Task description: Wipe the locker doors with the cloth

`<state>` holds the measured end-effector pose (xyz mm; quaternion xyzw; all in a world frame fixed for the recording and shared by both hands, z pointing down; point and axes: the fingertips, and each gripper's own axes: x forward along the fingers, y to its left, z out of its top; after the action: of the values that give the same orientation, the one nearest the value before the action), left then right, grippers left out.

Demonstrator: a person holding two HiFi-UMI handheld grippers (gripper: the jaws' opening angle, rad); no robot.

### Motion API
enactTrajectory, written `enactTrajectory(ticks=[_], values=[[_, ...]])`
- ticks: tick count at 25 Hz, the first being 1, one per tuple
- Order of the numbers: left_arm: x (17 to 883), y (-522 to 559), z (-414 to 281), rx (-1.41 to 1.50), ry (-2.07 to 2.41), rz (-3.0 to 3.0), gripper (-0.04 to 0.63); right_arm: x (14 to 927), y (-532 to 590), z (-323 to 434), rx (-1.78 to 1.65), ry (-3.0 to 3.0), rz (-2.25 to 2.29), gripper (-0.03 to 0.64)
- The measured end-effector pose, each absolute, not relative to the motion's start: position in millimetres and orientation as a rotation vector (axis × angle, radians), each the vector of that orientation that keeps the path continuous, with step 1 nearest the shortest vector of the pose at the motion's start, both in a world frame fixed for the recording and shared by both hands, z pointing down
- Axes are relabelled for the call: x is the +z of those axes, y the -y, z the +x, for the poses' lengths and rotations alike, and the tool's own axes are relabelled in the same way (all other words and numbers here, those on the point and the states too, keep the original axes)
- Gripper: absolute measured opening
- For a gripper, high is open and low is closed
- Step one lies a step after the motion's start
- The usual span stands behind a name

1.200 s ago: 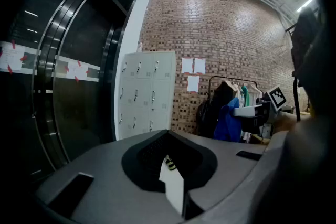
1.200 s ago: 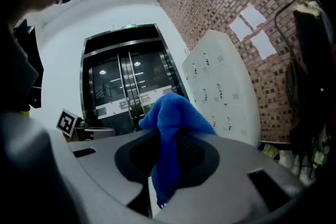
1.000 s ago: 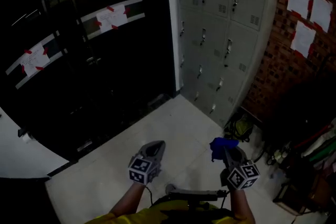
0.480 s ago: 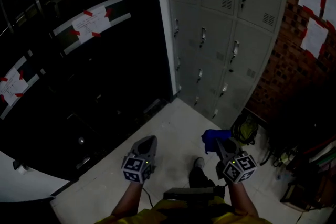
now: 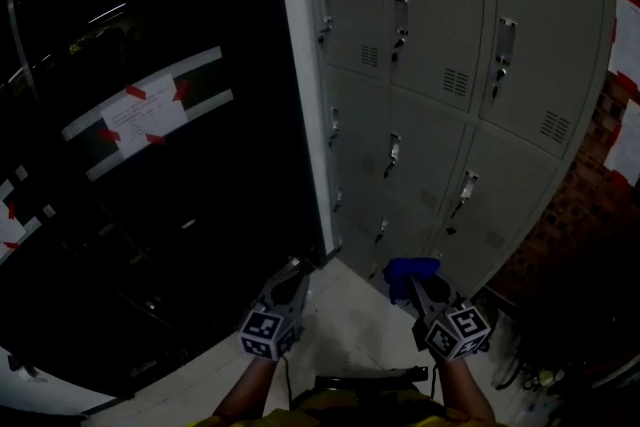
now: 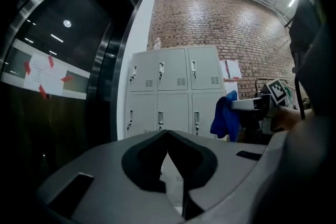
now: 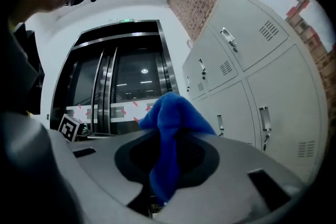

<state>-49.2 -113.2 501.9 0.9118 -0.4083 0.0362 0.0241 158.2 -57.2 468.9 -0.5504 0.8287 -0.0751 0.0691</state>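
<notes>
Head view: my left claw (image 5: 300, 270) and right claw (image 5: 420, 287) are side by side over the pale floor (image 5: 340, 335), both aimed at the grey sheet-metal lockers (image 5: 450, 115). Only the left gripper view shows my left claw's jaws closed together on nothing. Only the right gripper view shows my right claw clamped on the blue cloth (image 7: 168, 128), a soft napped fold held short of the doors, long axis vertical, loose end hanging down. The doors are flat rectangles with louvred vents and slim handles
</notes>
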Motion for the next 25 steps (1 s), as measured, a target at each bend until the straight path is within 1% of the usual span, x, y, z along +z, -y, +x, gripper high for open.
enactTrajectory(ticks=[7,10,14,17,21,25], values=[[499.8,258.9,10.8,0.12,1.128,2.862,0.006,461.9,175.8,212.5,-0.216,-2.406,-1.788,0.066],[503.9,318.9,43.0,0.133,0.983,2.907,0.006,464.0,217.0,235.5,-0.207,-2.314,-1.911,0.066],[486.7,390.2,91.1,0.133,0.725,3.018,0.006,457.7,254.2,264.2,-0.189,-2.095,-2.095,0.066],[467.4,431.5,122.5,0.133,0.523,3.096,0.006,451.1,272.8,278.9,-0.183,-1.917,-2.205,0.066],[453.2,475.0,146.0,0.161,0.36,3.17,0.006,446.0,291.5,282.3,-0.155,-1.741,-2.318,0.066],[441.5,491.3,166.2,0.166,0.231,3.201,0.006,435.5,304.7,284.0,-0.131,-1.652,-2.376,0.066]])
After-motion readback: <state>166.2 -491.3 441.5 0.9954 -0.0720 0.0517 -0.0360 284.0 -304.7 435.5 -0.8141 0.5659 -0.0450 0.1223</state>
